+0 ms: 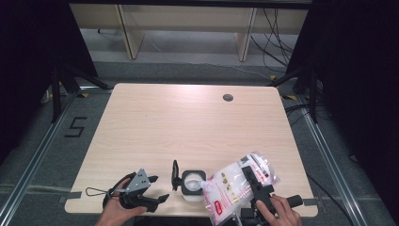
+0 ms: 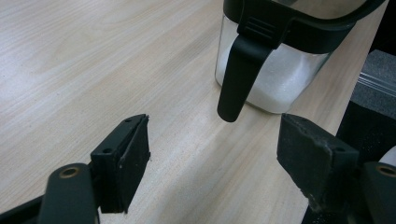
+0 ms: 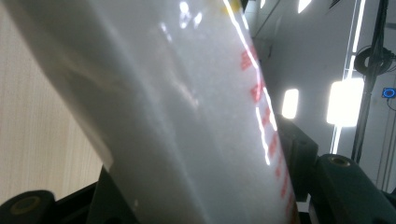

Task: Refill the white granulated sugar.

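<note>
My right gripper is black, and the soft plastic pouch it clamps is clear over white grains, printed with red lettering and a red patch at its lower end. Just left of that pouch, the square clear-walled jar has a black rim, a black hinged lid and white contents. My black left gripper carries a grey triangular plate. The rectangular wooden table beneath the jar is pale beige with fine grain.
</note>
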{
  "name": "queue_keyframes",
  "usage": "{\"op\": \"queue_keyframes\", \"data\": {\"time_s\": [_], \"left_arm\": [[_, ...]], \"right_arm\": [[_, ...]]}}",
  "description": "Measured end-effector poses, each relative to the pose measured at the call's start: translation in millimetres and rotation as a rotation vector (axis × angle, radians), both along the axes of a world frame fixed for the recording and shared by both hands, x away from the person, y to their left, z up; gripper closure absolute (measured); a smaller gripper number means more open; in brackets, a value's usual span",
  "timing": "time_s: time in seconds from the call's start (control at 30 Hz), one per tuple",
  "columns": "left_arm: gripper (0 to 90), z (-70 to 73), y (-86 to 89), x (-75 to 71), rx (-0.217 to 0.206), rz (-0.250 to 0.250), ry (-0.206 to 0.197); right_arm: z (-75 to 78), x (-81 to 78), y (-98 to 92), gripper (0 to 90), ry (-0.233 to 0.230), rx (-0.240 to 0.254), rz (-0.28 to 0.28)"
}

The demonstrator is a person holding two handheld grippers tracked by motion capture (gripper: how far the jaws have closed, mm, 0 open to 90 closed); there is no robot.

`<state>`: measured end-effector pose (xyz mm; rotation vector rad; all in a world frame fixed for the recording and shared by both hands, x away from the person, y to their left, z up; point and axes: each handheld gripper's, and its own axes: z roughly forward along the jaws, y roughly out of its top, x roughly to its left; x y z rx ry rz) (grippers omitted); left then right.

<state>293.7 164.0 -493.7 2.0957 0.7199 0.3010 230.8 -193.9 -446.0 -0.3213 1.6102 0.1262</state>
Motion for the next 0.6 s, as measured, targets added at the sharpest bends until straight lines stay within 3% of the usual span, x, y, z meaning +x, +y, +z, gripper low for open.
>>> {"op": "queue_keyframes", "data": {"time_s": [0.07,0.1,0.17,0.2,0.23,0.3,0.4,0.47,0.5,0.53,0.6], "left_arm": [[24.9,-0.3,-1.3,-0.7,-0.025,0.003,0.008],[24.9,0.0,0.1,0.1,0.001,0.005,0.002],[24.9,-0.3,-0.7,-0.6,-0.015,0.004,0.005],[24.9,0.1,-0.6,-0.5,-0.016,0.0,0.007],[24.9,0.1,-0.6,-0.4,-0.017,0.001,0.007],[24.9,-0.2,-0.6,-0.6,-0.014,0.004,0.005],[24.9,-0.1,-0.3,-0.3,-0.01,0.005,0.005],[24.9,-0.2,-0.5,-0.5,-0.012,0.007,0.007],[24.9,0.2,0.3,0.2,0.004,-0.001,-0.001],[24.9,-0.3,-0.9,-0.5,-0.017,0.005,0.005],[24.9,-0.3,-0.6,-0.4,-0.013,0.007,0.007]], "right_arm": [[1.6,-1.2,0.3,47.8,-0.003,-0.008,-0.009],[0.8,-1.4,0.1,47.8,0.005,0.0,-0.018],[-2.4,-2.4,-0.9,47.8,0.014,0.041,-0.032],[-1.0,-3.2,-0.3,47.8,0.01,0.025,-0.039],[2.2,-1.6,0.7,47.8,-0.009,-0.012,-0.008],[0.9,-0.1,0.3,47.8,-0.018,-0.002,0.011],[0.0,-2.3,0.1,47.8,0.01,0.006,-0.03],[-1.5,-0.6,-0.3,47.8,0.001,0.018,-0.009],[-1.5,-0.8,-0.3,47.8,0.001,0.018,-0.01],[-0.2,-2.3,0.1,47.8,0.007,0.005,-0.028],[0.9,-1.3,0.6,47.8,0.001,-0.008,-0.014]]}}
